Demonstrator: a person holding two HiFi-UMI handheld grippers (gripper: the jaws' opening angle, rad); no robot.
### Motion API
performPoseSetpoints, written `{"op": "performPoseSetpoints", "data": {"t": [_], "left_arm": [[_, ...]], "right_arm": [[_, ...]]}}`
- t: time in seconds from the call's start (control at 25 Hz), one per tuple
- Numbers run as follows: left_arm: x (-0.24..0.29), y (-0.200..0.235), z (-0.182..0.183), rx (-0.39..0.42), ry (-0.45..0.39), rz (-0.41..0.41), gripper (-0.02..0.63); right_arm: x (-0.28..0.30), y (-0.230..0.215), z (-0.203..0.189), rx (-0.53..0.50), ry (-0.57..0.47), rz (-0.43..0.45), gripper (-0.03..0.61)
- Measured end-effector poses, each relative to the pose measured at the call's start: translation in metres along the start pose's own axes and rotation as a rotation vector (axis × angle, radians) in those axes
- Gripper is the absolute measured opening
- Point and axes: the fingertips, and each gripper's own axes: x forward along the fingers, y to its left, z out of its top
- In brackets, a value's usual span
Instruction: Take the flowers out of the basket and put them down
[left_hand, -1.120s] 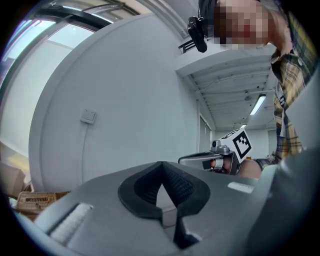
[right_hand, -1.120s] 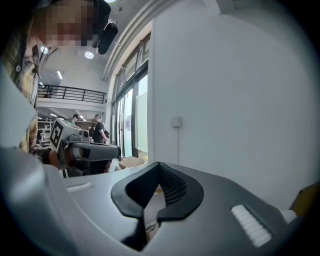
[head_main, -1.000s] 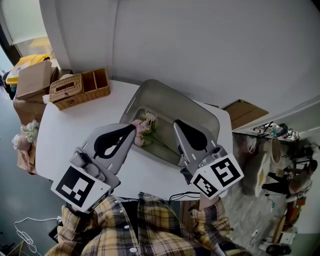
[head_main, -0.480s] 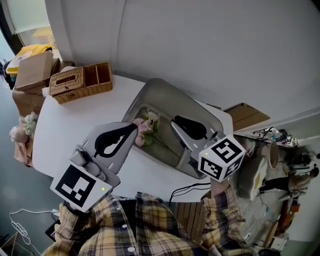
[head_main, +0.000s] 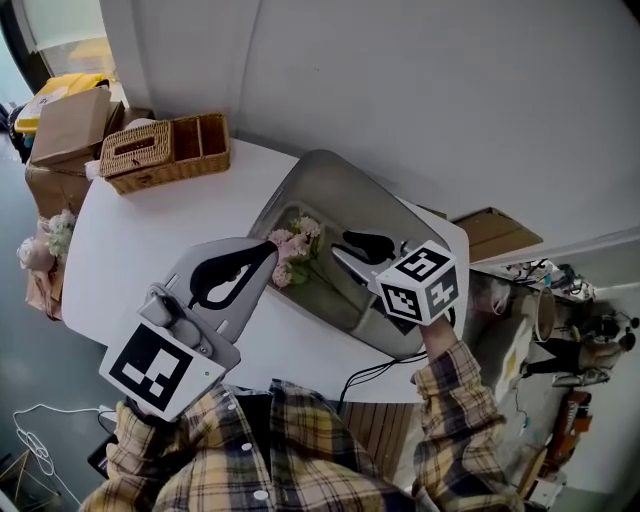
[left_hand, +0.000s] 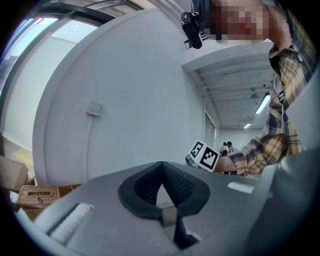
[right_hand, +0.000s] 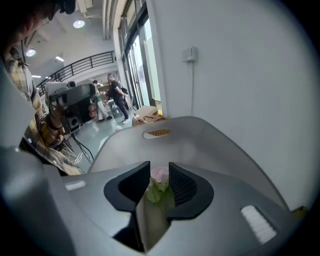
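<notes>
right gripper opening over flowers in a grey basket

the right gripper (head_main: 350, 243) reaches into the grey basket (head_main: 338, 178) from the person's side, its jaws opening. in the right gripper view (right_hand: 159, 167) a pink bloom and green leaves of the flowers (right_hand: 159, 181) show in the gap between the two black pads. the pads do not appear to press on them. behind them rises the basket's far wall (right_hand: 200, 140) with a slotted handle hole. the right gripper's marker cube (head_main: 420, 284) sits above the basket's near rim, at the end of a plaid sleeve (head_main: 455, 400).

the left gripper (head_main: 266, 250) is held just left of the basket, its tip pointing at the flowers. in the left gripper view (left_hand: 161, 167) its jaws are together at the tip with nothing between them.

the flowers (head_main: 293, 255), a small bunch of pale pink and cream blooms with green stems, lie on the basket floor at its left side. they sit between the two gripper tips, nearer the left one.

the basket stands on a white table (head_main: 140, 250), toward its right end. a wicker box (head_main: 165, 152) with compartments stands at the table's far left corner, well apart from the basket. beyond that corner stands a cardboard box (head_main: 68, 128). a plain grey wall (head_main: 430, 90) runs behind the table.
</notes>
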Motion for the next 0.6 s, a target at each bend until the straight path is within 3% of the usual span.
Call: {"op": "performPoseSetpoints", "data": {"t": [0.36, 0.6], "left_arm": [[0.001, 0.007, -0.005, 0.001, 0.004, 0.019, 0.015], [0.000, 0.012, -0.009, -0.002, 0.006, 0.032, 0.015]], "right_arm": [[0.052, -0.017, -0.074, 0.021, 0.263, 0.047, 0.143], [0.076, -0.020, -0.102, 0.038, 0.355, 0.076, 0.156]]}}
